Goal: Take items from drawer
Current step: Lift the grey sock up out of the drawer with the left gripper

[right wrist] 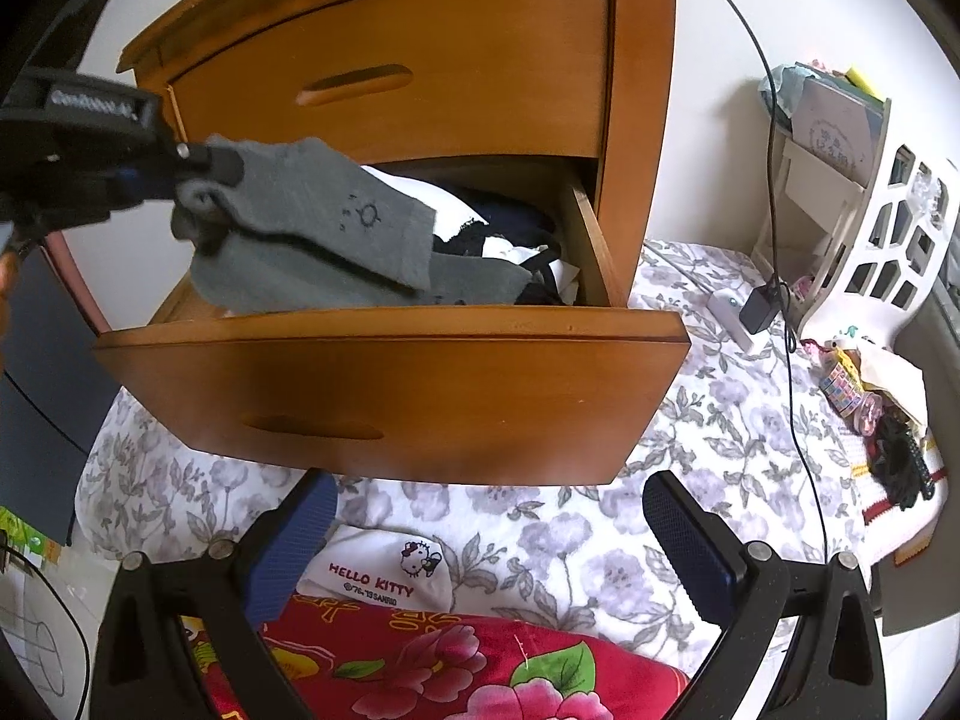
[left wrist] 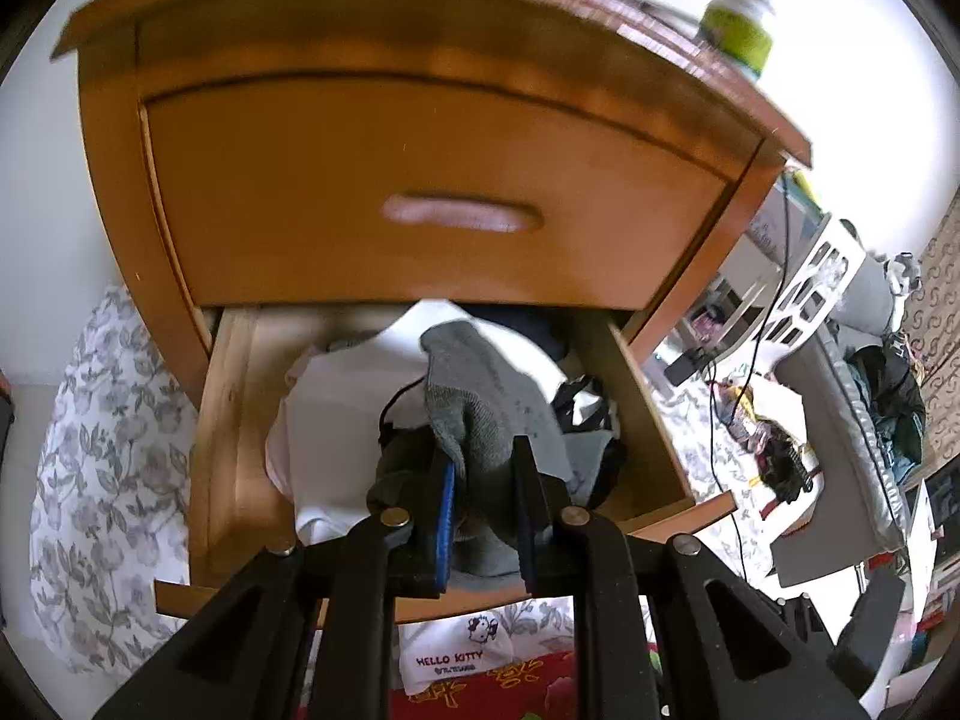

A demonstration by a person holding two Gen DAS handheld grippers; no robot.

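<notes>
At centre frame of the left view, my left claw [left wrist: 483, 480] is clamped on a grey sock [left wrist: 486, 402], pads pressed into the fabric, above the open drawer [left wrist: 240, 420]. In the right view the sock [right wrist: 312, 222] hangs at upper left over the drawer [right wrist: 390, 384]. My right claw [right wrist: 489, 534] stands wide and empty, low in frame, over the floral sheet [right wrist: 690, 420].

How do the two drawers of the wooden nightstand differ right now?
The upper drawer is shut flush; the lower drawer is pulled out. Nothing of the upper drawer's contents shows, while the lower drawer shows clothes, with the left gripper clamping gray socks above it. Both share orange-brown wood and a slot handle.
</notes>
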